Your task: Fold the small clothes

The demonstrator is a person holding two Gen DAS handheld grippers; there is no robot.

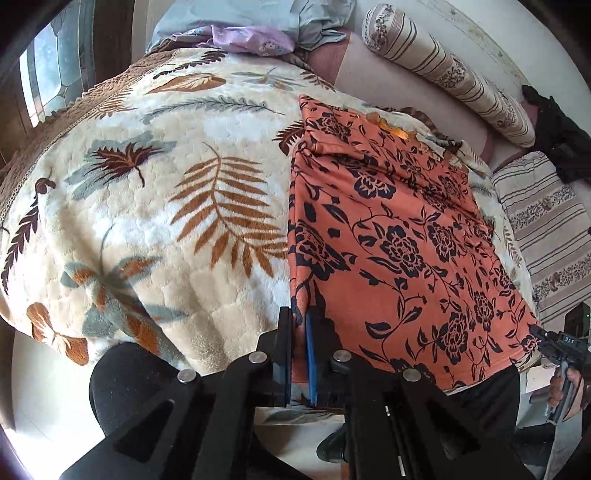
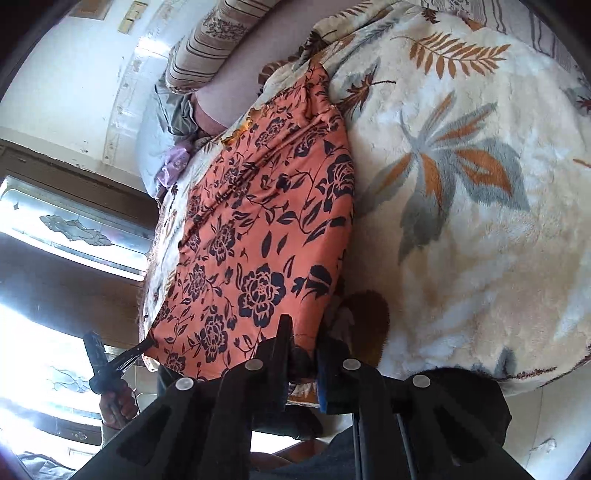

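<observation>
An orange garment with a dark floral print [image 1: 399,236] lies spread flat on a cream leaf-patterned blanket [image 1: 147,192]. My left gripper [image 1: 298,325] is shut on the garment's near left corner. My right gripper [image 2: 303,345] is shut on the garment's [image 2: 255,229] near right corner. In the left wrist view the right gripper [image 1: 537,332] shows at the garment's other near corner; in the right wrist view the left gripper [image 2: 146,345] shows at the far corner. The garment's far end has a frilled orange edge.
Striped bolster pillows [image 1: 454,70] and a striped cushion [image 1: 546,229] lie along the wall. Lilac and pale blue cloth [image 1: 251,33] is heaped at the bed's far end. A dark item [image 1: 561,136] sits at the right. A window [image 2: 74,229] is beside the bed.
</observation>
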